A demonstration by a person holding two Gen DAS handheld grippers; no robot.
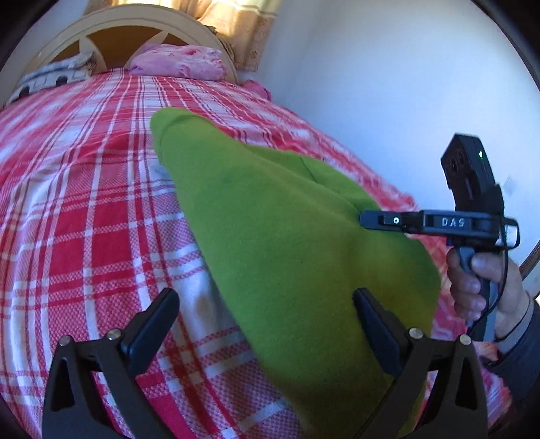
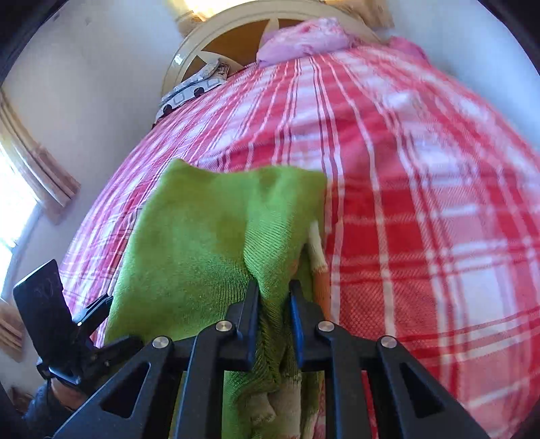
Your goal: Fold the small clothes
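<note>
Two tools: right (image 2: 273, 290) pinches green garment (image 1: 270, 236), lengthwise toward headboard (image 1: 135, 23); left (image 1: 266, 304) released.

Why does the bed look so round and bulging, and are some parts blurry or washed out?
Both views: the fisheye lens bows the plaid bedspread into a dome, with dark corners. Left wrist view: the green garment is soft up close, and the wall is bright. Right wrist view: the window is blown out white, and the bedspread smears at right, while the right gripper stays sharp.
</note>
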